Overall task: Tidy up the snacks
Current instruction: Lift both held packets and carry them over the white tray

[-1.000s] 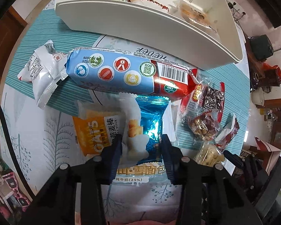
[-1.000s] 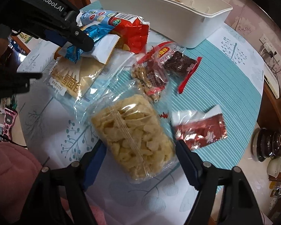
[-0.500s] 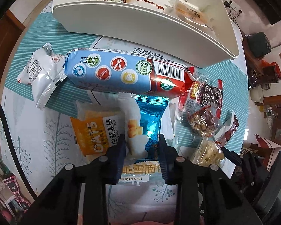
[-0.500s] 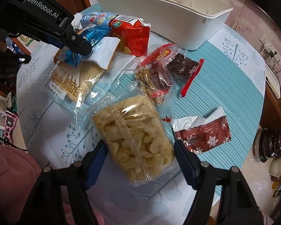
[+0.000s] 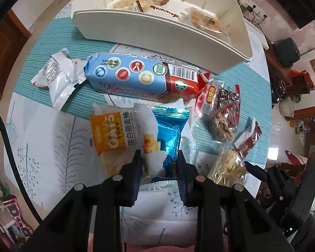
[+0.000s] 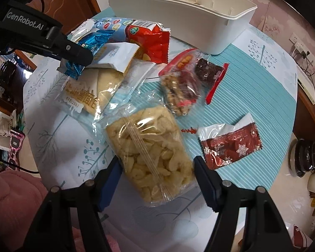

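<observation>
Left wrist view: the left hand-held gripper (image 5: 159,163) is pinching the blue foil snack packet (image 5: 168,138), holding it above the surface (image 5: 58,147) beside the orange oat bar (image 5: 111,132). Right wrist view: the right hand-held gripper (image 6: 157,174) is closing around the clear bag of chips (image 6: 151,153), which is lying on the surface. The white bin (image 6: 184,14) is standing beyond the snacks.

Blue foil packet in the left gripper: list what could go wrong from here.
1. The left gripper pinches the blue foil packet only at its near end, so it might slip free.
2. The oat bar packet overlaps it and could be dragged along.
3. The right gripper is closing around the clear chip bag; chips may get crushed.
</observation>
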`<state>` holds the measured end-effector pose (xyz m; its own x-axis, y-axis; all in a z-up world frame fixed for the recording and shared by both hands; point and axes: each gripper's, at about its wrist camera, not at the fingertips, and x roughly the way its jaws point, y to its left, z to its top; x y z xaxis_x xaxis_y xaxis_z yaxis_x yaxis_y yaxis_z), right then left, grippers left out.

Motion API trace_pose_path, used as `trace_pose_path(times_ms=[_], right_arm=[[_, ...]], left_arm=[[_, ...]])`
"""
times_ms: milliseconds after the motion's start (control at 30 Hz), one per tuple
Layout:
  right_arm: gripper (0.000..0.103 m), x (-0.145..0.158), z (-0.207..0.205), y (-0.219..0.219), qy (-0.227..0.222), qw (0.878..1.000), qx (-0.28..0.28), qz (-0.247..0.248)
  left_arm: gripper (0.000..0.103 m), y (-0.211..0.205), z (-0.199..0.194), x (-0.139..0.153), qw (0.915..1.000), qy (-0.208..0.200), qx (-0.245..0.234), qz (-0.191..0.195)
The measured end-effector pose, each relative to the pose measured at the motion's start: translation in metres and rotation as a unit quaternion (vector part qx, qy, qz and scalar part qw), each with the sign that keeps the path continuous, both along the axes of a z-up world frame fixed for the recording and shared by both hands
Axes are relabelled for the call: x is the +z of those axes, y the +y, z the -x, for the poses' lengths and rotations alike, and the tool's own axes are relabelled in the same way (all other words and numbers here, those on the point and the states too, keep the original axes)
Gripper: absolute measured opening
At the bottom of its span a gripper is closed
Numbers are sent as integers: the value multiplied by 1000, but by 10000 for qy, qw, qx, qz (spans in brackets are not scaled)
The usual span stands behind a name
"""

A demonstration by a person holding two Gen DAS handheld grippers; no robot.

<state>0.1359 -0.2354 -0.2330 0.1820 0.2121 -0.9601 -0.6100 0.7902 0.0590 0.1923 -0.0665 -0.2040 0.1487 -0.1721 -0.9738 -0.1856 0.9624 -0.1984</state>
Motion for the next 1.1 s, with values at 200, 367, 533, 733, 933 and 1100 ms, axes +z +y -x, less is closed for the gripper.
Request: trace_pose_path(times_ms=[200, 367, 533, 733, 933, 1100], right_arm=[[69, 8, 4, -2, -107, 9999, -63, -84], [69, 22, 11, -3, -242, 9992, -85, -293], [69, 41, 15, 4, -397, 9975, -114, -567], [69, 69, 11, 13, -720, 9936, -118, -868], [69, 95, 1, 21, -858, 9884, -245, -1227], [69, 115, -8, 30, -1092, 9858, -243, -1253]], left_arm=[[29, 0, 23, 15, 9999, -122, 108, -51], [29, 6, 45, 39, 9991, -294, 250, -155], [29, 11, 58, 70, 9973, -611, 309, -262], [29, 15, 68, 110, 9935, -1046, 300, -339], [29, 18, 70, 142, 9883, -1422, 287, -465], [29, 21, 64, 162, 9843, -1674, 284, -486]])
